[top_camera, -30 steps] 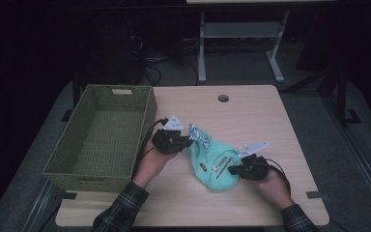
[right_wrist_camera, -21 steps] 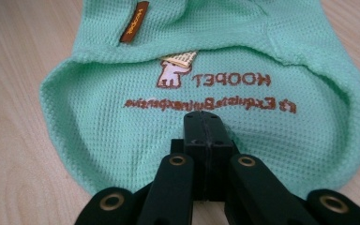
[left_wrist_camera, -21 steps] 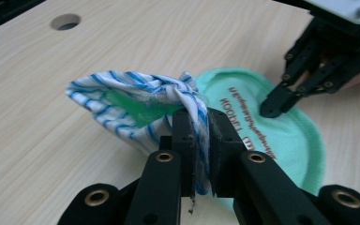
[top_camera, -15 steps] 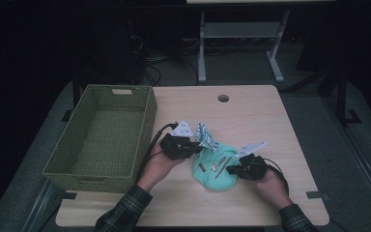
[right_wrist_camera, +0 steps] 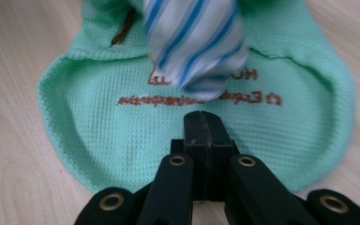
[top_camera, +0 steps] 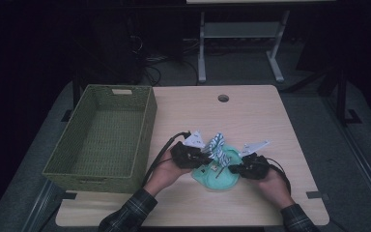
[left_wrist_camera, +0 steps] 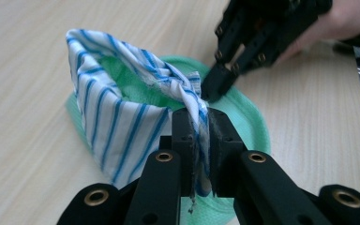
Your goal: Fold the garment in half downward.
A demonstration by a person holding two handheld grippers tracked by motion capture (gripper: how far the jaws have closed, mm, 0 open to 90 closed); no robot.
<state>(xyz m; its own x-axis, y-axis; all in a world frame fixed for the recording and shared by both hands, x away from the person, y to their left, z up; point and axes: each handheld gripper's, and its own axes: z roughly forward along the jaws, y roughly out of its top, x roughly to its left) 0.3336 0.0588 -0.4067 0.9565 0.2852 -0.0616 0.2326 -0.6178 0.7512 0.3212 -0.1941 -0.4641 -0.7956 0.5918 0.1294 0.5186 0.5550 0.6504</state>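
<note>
A: Change? Left gripper (left_wrist_camera: 198,123), clamped on the striped cloth (left_wrist_camera: 122,103), has carried it over the green cloth (right_wrist_camera: 98,131).

B: Right gripper (right_wrist_camera: 203,123) stayed, jaws clenched, pressing the green cloth on the table (top_camera: 251,111).

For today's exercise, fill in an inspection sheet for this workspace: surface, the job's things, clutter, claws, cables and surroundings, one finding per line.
Surface: pale wooden table with a round hole near its far edge.
Job's things: striped cloth lifted above the green cloth, which lies flat on the table.
Clutter: empty green wicker basket at the table's left.
Claws: left claw shut on the striped cloth's edge; right claw shut, its tip over the green cloth, with nothing seen between the jaws.
Cables: a black cable trails from the left claw toward the table's near edge.
Surroundings: dark room, white-legged stand and floor cables behind the table.
</note>
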